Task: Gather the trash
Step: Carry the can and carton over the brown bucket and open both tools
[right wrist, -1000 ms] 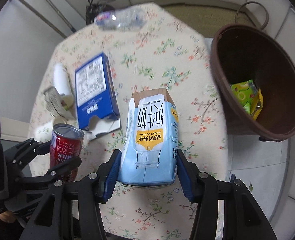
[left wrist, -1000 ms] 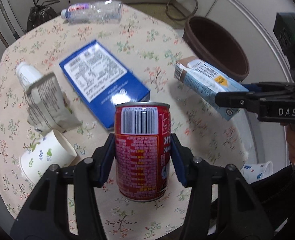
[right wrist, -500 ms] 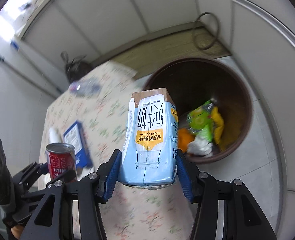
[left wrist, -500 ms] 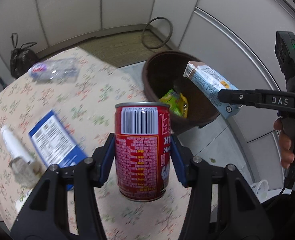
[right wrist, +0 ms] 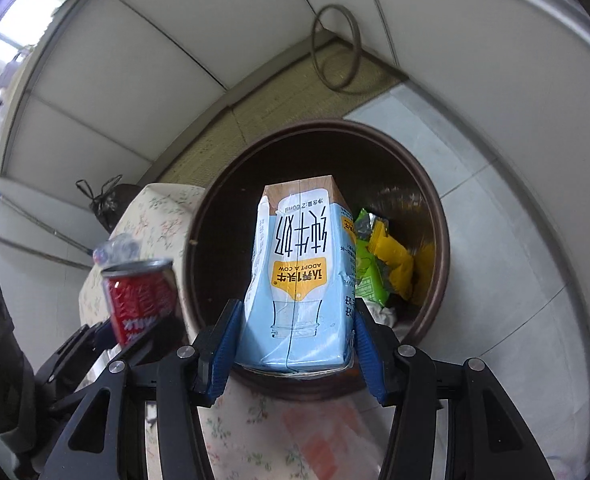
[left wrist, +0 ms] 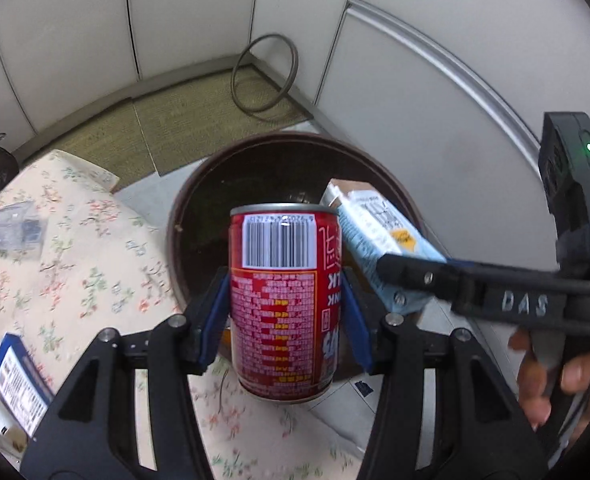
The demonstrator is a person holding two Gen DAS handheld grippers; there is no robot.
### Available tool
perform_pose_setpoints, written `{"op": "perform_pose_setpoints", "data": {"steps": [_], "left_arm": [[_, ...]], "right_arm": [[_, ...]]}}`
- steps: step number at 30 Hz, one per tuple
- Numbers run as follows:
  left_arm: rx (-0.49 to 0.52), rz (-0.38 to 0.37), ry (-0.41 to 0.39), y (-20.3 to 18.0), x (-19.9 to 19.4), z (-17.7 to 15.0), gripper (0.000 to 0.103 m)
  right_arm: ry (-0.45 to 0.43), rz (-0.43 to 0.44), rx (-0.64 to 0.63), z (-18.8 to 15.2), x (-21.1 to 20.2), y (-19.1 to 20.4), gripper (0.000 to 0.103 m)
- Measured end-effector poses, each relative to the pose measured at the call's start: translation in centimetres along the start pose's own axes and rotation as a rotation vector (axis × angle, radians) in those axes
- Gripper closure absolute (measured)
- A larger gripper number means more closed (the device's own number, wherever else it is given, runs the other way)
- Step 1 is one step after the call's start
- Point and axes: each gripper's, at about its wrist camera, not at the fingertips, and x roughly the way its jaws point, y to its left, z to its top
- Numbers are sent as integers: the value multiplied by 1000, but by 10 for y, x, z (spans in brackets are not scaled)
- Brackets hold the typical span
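My left gripper (left wrist: 285, 316) is shut on a red drink can (left wrist: 285, 304), held upright in front of the brown trash bin (left wrist: 199, 184). My right gripper (right wrist: 297, 336) is shut on a light blue milk carton (right wrist: 299, 280), held over the bin's (right wrist: 435, 208) near rim. In the left wrist view the carton (left wrist: 379, 236) and the right gripper's fingers (left wrist: 415, 272) hang over the bin's right side. In the right wrist view the can (right wrist: 141, 300) shows at the left beside the bin. Green and yellow wrappers (right wrist: 383, 260) lie inside the bin.
The floral-cloth table (left wrist: 75, 264) lies left of the bin, with a clear plastic bottle (left wrist: 7, 228) and a blue box (left wrist: 17, 384) on it. A black bag (right wrist: 105, 200) and a ring-shaped hoop (left wrist: 265, 76) stand by the wall. A hand (left wrist: 551, 364) holds the right gripper.
Both grippers have swung from above the table toward the bin, carrying the can and the carton. The bin now fills the middle of both views and the table has slid left.
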Motion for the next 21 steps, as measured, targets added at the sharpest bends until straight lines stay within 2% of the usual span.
{"op": "perform_pose_setpoints", "data": {"steps": [3, 8, 11, 13, 16, 21], "left_arm": [[-18, 30, 36, 6, 19, 7, 49], [-50, 29, 40, 19, 27, 9, 49], [-61, 33, 47, 25, 30, 9, 49], [-58, 38, 52, 25, 31, 9, 49], [-53, 38, 53, 23, 31, 10, 49], [-31, 45, 68, 14, 40, 15, 49]], "right_arm": [[20, 1, 30, 7, 15, -10, 48], [74, 2, 111, 11, 37, -33, 48], [117, 42, 127, 11, 47, -35, 47], [116, 52, 135, 13, 45, -35, 45], [89, 53, 138, 12, 34, -39, 36], [62, 45, 136, 15, 22, -45, 36]]}}
